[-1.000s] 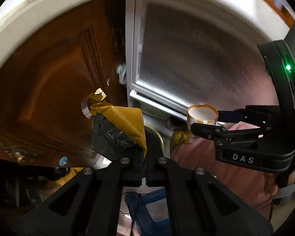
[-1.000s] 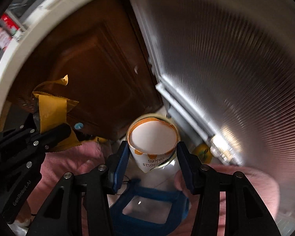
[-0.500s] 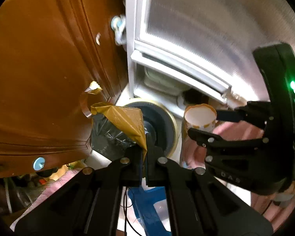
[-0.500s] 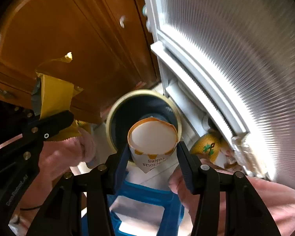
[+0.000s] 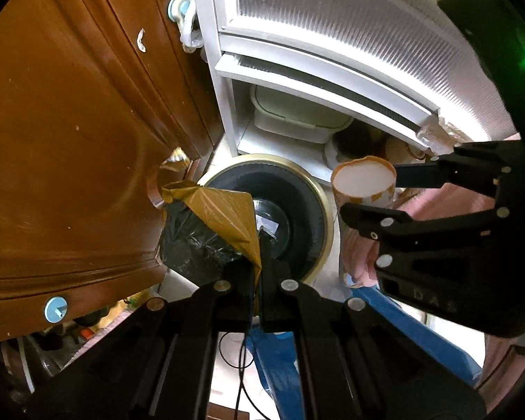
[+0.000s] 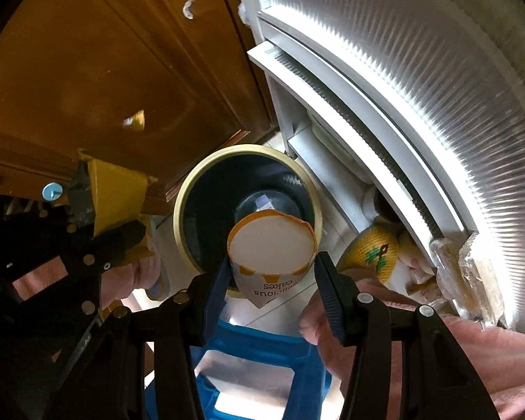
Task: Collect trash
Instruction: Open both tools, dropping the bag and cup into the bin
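Note:
My left gripper [image 5: 260, 245] is shut on a crumpled gold-and-black wrapper [image 5: 213, 224], which hangs over the left rim of a round trash bin [image 5: 327, 217] with a black liner. In the left wrist view my right gripper [image 5: 369, 192] sits to the right, its jaws closed on a white-and-orange paper cup [image 5: 364, 183]. The right wrist view looks straight down: the cup [image 6: 271, 245], printed "delicious cakes", is pinched between the right gripper [image 6: 273, 262] fingers above the bin's [image 6: 178, 224] near rim. The wrapper [image 6: 115, 189] and left gripper [image 6: 122, 234] are at the left.
A brown wooden cabinet door [image 5: 70, 140] stands close on the left of the bin. A white-framed ribbed glass door [image 5: 350, 28] runs behind and to the right. A blue stool [image 6: 262, 367] is below the grippers, a yellow knitted item [image 6: 367, 252] at the right.
Both grippers have sunk toward the floor, each keeping its grip. The trash bin has come into view beneath them and grown larger.

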The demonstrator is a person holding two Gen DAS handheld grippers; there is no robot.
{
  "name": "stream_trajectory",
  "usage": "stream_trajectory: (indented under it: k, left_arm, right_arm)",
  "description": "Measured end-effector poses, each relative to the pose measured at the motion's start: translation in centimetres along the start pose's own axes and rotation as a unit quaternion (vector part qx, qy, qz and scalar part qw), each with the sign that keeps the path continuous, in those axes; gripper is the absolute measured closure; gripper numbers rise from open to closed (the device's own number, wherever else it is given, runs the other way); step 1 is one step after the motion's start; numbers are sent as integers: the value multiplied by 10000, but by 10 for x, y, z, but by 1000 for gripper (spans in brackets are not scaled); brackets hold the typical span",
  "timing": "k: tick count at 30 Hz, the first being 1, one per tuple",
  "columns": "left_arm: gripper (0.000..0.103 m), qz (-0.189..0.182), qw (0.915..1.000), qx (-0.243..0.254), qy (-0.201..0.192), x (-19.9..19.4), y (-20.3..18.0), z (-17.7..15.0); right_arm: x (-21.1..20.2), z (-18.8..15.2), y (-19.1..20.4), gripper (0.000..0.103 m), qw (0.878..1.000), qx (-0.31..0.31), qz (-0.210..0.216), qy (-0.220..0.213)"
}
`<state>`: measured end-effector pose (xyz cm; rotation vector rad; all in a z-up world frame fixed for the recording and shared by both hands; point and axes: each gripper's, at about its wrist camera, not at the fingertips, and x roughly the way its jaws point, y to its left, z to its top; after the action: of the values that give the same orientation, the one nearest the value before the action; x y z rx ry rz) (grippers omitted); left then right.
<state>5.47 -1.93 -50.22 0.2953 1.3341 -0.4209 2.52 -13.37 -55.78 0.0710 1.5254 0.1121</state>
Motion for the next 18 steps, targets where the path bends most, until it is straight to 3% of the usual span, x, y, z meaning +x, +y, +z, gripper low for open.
stream_trajectory:
  k: [10, 12, 16, 17, 18]
  left_arm:
    - [103, -215, 9997, 86, -30, -3, -4, 2]
    - [99, -187, 9998, 105, 15, -1, -5, 3]
    - [72, -152, 9998, 23, 106, 1, -2, 2]
    - [61, -187, 9998, -28, 115, 0, 1, 3]
    - [56, -197, 9997, -86, 94, 0, 2, 3]
  right_arm:
    - [-3, 3, -3, 53, 9999, 47, 87, 43]
    - [-5, 4, -3, 52, 10000, 41, 38, 21]
    - [-5, 6, -5, 45, 9999, 147, -1, 48]
    - [-5, 6, -7, 42, 9998, 193, -49, 48]
    - [-7, 7, -9, 36, 9996, 277, -18, 41]
